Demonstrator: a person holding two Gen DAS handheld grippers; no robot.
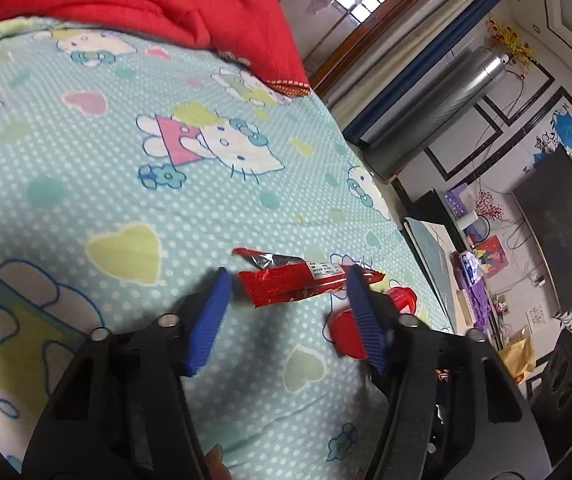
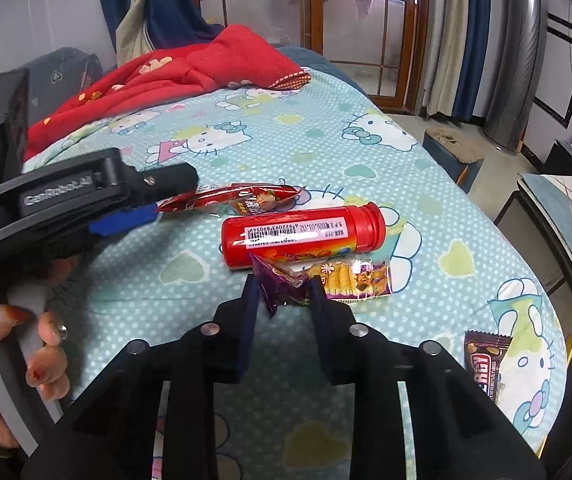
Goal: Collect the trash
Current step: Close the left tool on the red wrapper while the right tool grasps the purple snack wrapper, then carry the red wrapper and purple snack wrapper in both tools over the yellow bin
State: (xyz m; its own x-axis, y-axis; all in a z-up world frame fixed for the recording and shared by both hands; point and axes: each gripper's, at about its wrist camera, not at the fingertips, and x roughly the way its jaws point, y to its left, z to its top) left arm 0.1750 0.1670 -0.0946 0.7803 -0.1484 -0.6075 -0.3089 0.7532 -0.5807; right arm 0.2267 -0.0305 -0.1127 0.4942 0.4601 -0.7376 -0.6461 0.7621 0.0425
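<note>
On the bed's mint cartoon-print sheet (image 2: pixel 325 128), my right claw (image 2: pixel 284 294) has its dark fingers narrowed onto the crumpled end of a purple plastic snack wrapper (image 2: pixel 337 280), which lies against a red plastic bottle (image 2: pixel 301 234) on its side. My left claw (image 1: pixel 286 284) stands half spread around a red foil wrapper (image 1: pixel 293 280); I cannot tell whether its blue pads (image 1: pixel 210 320) press it.

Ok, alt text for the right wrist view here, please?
The right gripper straddles the crumpled end of a purple snack wrapper on a cartoon-cat bedsheet, beside a red plastic bottle lying on its side. At left, the left gripper reaches a red snack wrapper.
</note>
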